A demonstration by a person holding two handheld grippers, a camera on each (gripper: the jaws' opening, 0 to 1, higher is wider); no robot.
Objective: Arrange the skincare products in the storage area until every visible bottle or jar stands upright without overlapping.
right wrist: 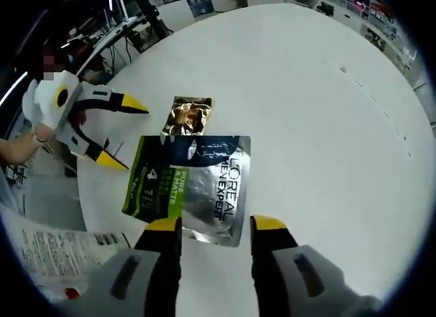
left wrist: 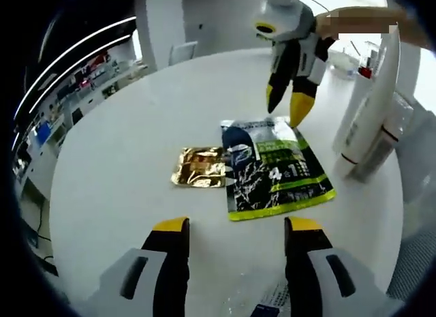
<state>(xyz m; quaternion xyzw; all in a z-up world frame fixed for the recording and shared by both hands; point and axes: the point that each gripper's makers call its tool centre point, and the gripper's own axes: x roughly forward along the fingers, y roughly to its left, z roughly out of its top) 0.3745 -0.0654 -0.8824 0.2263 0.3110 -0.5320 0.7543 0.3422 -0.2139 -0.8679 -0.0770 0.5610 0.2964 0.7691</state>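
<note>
1. On the round white table [left wrist: 122, 140] lie two flat packs, overlapping: a silver and green sachet [left wrist: 279, 168] and a dark blue sachet [left wrist: 240, 148] tucked against its top corner. A small gold packet [left wrist: 199, 167] sits just beside them, touching or nearly so.
2. Our left gripper [left wrist: 237, 227] hangs released, jaws spread, with nothing between them, short of the packs. In the right gripper view it shows at the left, also spread.
3. Our right gripper [right wrist: 215, 225] is likewise open and empty, its jaws poised over the near edge of the silver sachet [right wrist: 204, 187].
4. Tall white tubes [left wrist: 368, 119] stand upright near the table's edge, well apart from the flat packs.
5. We judge the step in hand is lifting the silver sachet. To do it well, we should bite one free edge, away from the blue pack, so only one item rises.
6. Room is generous: bare tabletop spreads beyond the packs. The tubes are the thing to avoid knocking, so we should swing away from them.
</note>
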